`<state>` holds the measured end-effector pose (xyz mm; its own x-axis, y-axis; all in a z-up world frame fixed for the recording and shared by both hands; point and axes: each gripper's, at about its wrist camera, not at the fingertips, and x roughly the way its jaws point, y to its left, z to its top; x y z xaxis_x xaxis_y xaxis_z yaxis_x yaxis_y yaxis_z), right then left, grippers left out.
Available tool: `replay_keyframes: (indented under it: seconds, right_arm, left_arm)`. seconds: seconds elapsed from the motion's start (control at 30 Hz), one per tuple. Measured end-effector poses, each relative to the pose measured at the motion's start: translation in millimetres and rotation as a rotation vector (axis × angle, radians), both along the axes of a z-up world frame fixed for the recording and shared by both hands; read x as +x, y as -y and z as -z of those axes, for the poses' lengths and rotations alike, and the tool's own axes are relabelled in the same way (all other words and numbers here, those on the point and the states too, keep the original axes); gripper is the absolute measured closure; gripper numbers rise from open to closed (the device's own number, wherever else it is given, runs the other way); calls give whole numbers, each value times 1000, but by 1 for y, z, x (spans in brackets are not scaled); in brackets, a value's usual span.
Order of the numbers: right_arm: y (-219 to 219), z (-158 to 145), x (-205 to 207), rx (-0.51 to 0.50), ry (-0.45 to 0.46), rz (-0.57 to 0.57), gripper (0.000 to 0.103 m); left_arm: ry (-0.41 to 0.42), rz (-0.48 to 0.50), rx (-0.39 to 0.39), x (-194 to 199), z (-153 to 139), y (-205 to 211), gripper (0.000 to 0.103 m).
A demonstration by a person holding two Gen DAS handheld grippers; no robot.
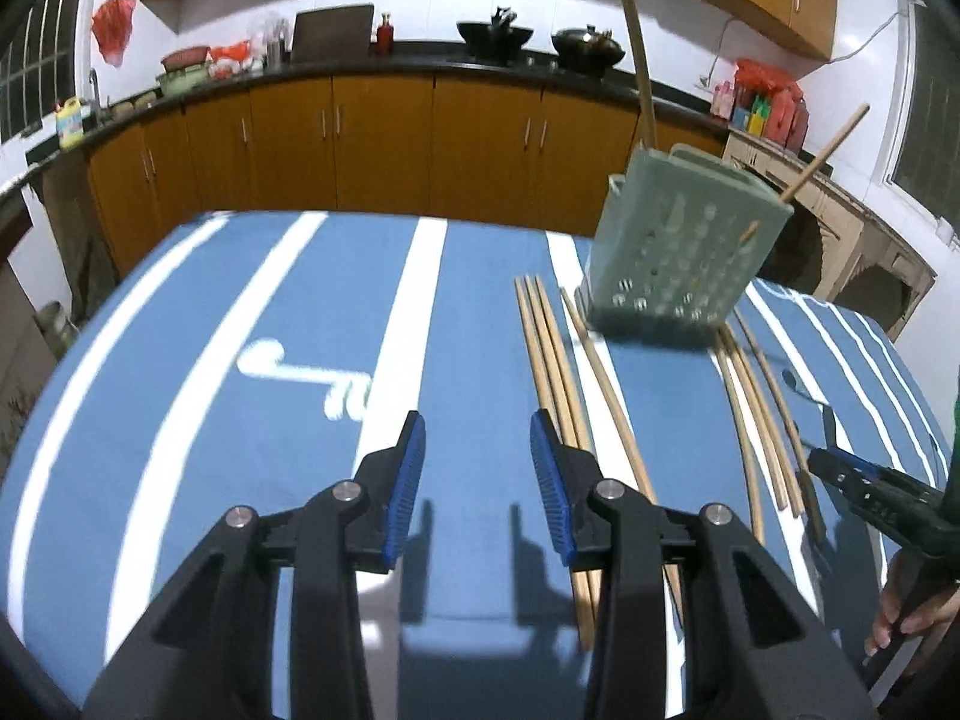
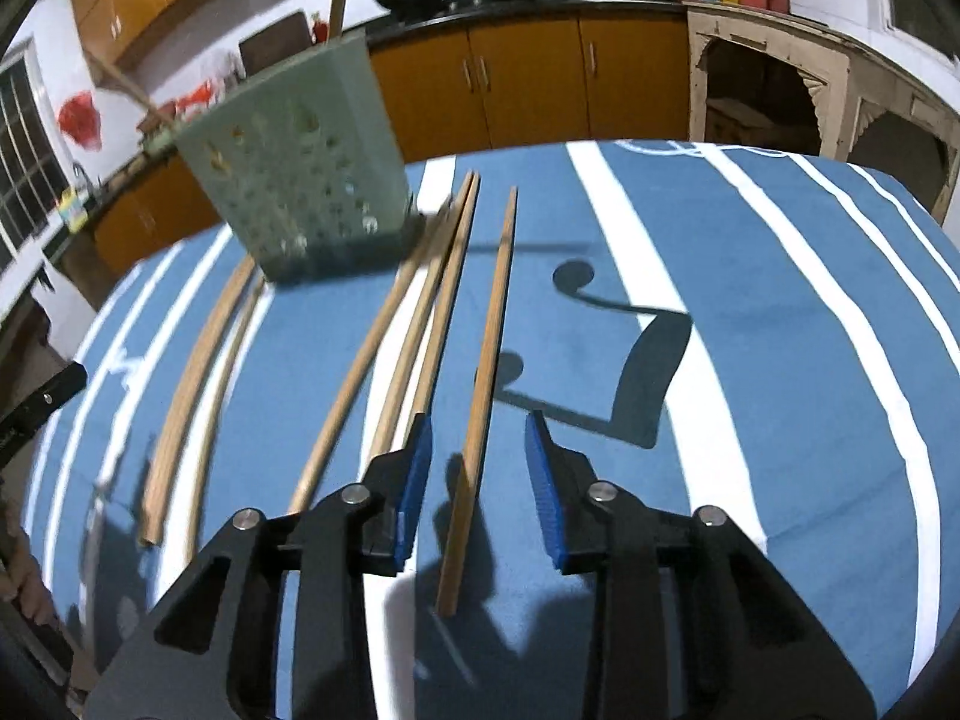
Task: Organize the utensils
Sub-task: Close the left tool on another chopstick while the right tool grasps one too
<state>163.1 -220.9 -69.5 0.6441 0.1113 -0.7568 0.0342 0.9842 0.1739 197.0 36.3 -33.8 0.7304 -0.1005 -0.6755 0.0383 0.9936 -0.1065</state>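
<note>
A pale green perforated utensil holder stands on the blue striped tablecloth at the far right, with two wooden sticks in it. Several wooden chopsticks lie flat in front of it. My left gripper is open and empty, just left of one chopstick group. In the right wrist view the holder is at the upper left. My right gripper is open, low over the cloth, with a single chopstick lying between its fingers. The right gripper also shows in the left wrist view.
Orange kitchen cabinets with a dark counter, woks and bottles run behind the table. A beige carved cabinet stands at the right. The table's far edge lies just behind the holder.
</note>
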Motion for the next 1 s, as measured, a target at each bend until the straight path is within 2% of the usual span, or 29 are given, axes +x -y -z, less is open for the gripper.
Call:
replay_keyframes:
  seconds: [0.1, 0.2, 0.23, 0.33, 0.5, 0.63, 1.0]
  right_arm:
    - [0, 5, -2, -34, -1, 2, 82]
    - [0, 5, -4, -69, 4, 16, 94]
    - [1, 5, -4, -68, 4, 18, 95]
    - [8, 4, -4, -71, 3, 43, 95]
    - [40, 5, -1, -31, -8, 187, 95]
    - [44, 5, -2, -42, -9, 183, 95]
    - [39, 5, -1, -71, -4, 171, 95]
  left_arm:
    - [-19, 6, -4, 1, 7, 4, 67]
    - [-32, 15, -8, 3, 12, 6, 67]
    - [-35, 18, -9, 3, 14, 7, 67]
    - [-48, 30, -14, 4, 17, 12, 68]
    - [-81, 70, -18, 6, 26, 22, 77]
    - [-106, 105, -11, 8, 33, 33, 85]
    - [-136, 119, 28, 12, 45, 48, 91]
